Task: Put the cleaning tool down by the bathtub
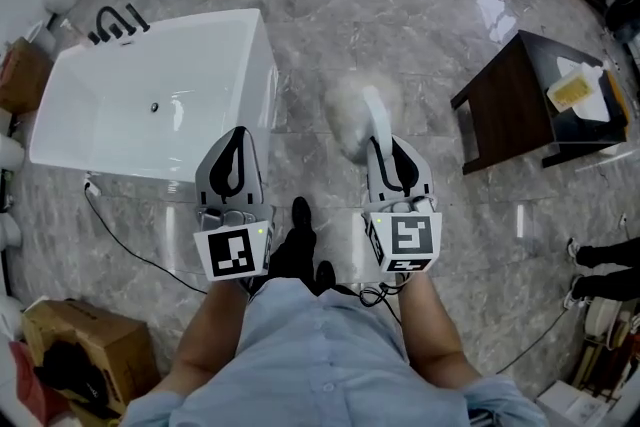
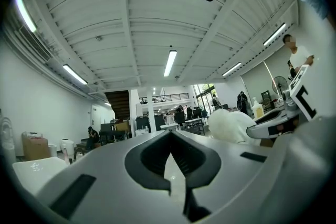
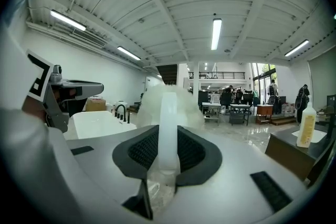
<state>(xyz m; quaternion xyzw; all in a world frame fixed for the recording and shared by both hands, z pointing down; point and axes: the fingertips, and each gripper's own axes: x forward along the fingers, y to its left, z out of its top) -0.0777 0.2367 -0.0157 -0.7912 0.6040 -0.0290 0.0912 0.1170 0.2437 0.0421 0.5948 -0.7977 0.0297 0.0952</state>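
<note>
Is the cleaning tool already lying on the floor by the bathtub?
No, the cleaning tool is clamped by its white handle between the pads of the right gripper, which points it out ahead of the person.

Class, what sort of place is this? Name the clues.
Likely a big open workspace, not a bathroom: bathtub loose on a marble floor, desks beyond, strip lights overhead.

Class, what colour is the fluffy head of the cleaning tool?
The cleaning tool is fluffy white, clearest in head view.
</note>
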